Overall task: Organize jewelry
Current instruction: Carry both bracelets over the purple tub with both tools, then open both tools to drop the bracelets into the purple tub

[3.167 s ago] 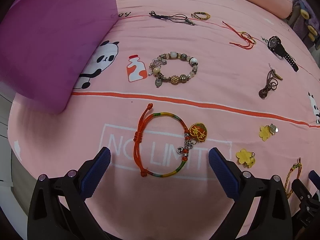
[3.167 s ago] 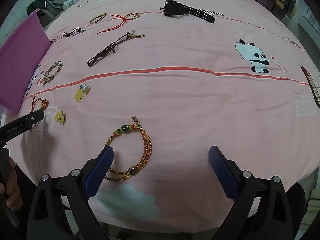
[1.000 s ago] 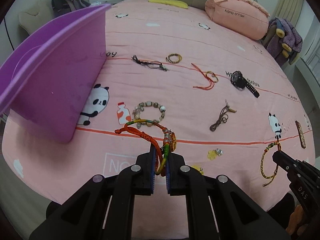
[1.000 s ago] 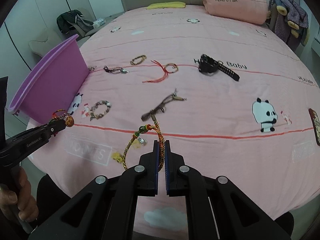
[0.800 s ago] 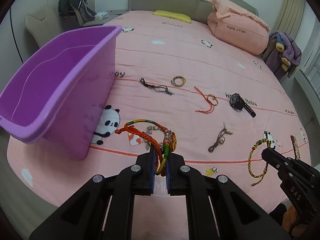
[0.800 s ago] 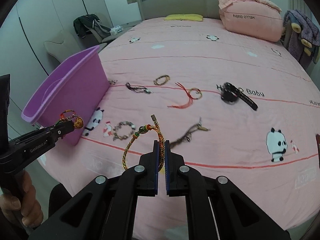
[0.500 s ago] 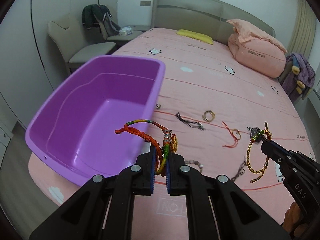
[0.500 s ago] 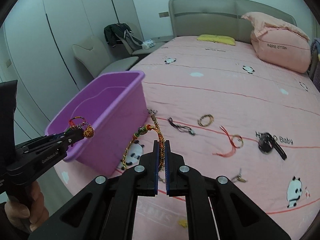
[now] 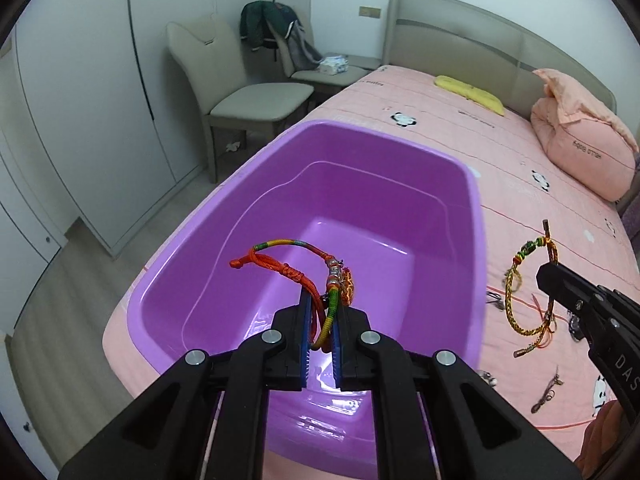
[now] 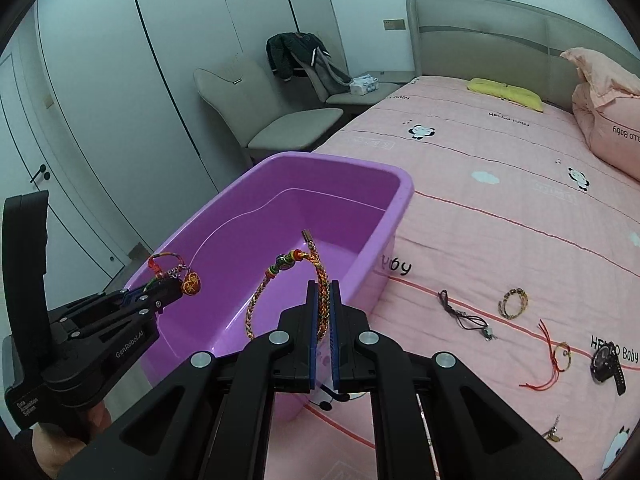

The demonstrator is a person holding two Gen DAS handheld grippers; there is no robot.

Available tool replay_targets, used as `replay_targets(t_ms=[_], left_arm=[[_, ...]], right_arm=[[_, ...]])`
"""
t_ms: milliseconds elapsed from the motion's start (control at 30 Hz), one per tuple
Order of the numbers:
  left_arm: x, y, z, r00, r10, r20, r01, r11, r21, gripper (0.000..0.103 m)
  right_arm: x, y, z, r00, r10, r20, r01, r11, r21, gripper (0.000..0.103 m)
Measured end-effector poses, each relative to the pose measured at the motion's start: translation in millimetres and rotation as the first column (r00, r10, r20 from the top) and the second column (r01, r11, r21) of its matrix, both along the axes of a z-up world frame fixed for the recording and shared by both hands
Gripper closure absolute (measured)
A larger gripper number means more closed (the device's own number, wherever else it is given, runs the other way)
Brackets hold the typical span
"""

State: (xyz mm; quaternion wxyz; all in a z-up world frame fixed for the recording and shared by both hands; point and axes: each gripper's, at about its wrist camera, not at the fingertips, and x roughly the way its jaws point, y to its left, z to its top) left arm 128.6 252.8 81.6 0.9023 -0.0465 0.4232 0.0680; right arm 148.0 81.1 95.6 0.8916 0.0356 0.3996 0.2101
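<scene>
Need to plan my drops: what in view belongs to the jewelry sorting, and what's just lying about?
Job:
orange cord bracelet in left gripper
yellow braided bracelet in right gripper
purple tub
watch

Lying about:
chair
jacket
pillow

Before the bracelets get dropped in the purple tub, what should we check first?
1. Left gripper shut on the red bracelet: ok.
2. Right gripper shut on the yellow braided bracelet: ok.
3. Red bracelet over the purple tub: ok.
4. Yellow braided bracelet over the tub: cannot tell; the left view shows it beside the rim.
5. Tub floor free of other things: ok where visible.
6. More jewelry left on the bed, like the watch: not ok.
</scene>
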Motion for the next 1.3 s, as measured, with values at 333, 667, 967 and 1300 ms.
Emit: replay_targets(t_ms=[333, 667, 967, 1300], left_arm=[[28, 24, -32, 0.995, 0.057, -0.076, -0.057, 0.998, -0.002, 0.094], [32, 32, -50, 0.988, 0.108, -0.112, -0.106, 0.994, 0.023, 0.037], [20, 40, -44, 0.982, 0.163, -0.092, -0.159, 0.986, 0.046, 0.018], [-7, 20, -30, 0.986, 0.153, -0.067, -0.15, 0.987, 0.053, 0.012]], right_arm=[[39, 42, -29, 0.996, 0.026, -0.086, -0.03, 0.999, -0.042, 0.098], [49, 59, -38, 0.996, 0.024, -0.085, -0.034, 0.992, -0.124, 0.072], [43, 34, -31, 0.998, -0.019, -0.057, 0.013, 0.994, -0.11, 0.065], [13, -6, -12, 0.999, -0.037, -0.03, 0.035, 0.998, -0.045, 0.059]])
